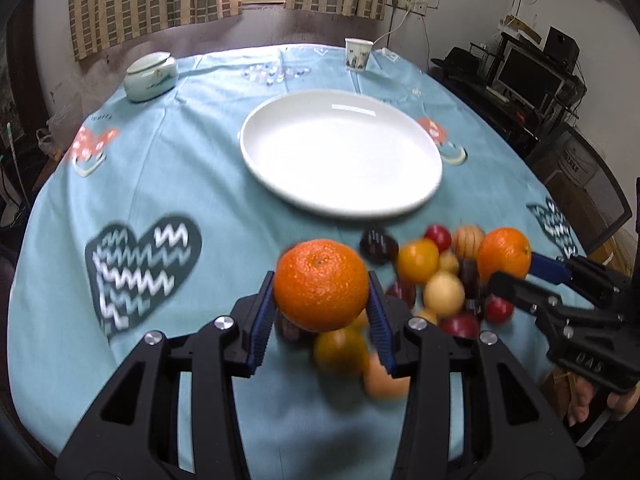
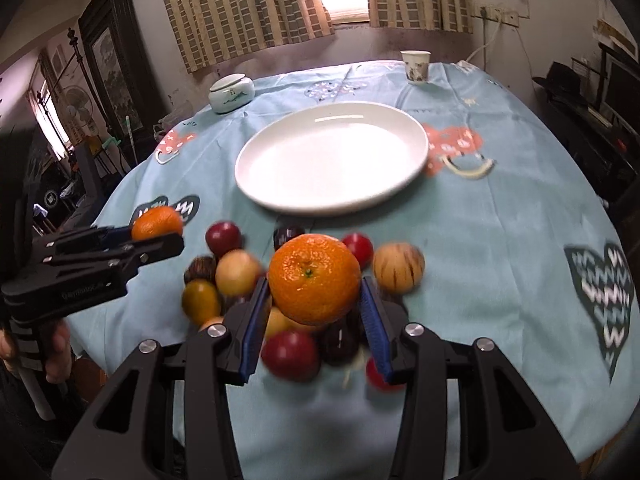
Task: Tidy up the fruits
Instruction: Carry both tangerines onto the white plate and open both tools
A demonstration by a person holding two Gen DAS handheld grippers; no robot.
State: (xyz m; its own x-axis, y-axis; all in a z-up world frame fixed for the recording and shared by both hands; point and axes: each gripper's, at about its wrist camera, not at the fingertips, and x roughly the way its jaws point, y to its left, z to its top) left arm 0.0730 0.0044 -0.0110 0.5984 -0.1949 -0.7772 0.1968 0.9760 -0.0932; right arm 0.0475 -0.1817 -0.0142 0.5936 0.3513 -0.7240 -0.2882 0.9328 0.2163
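Left claw [image 1: 322, 300] and right claw [image 2: 314, 300] each grip an orange [image 1: 322, 284], stem-end facing the camera.

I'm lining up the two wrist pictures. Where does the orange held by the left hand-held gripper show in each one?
Left wrist view: the round orange sits low centre, clamped between the left hand-held gripper pads.
Right wrist view: the same orange shows at the left edge, mid-height, at that gripper's tips.
Shared landmark: the empty white round plate beyond the fruit pile.
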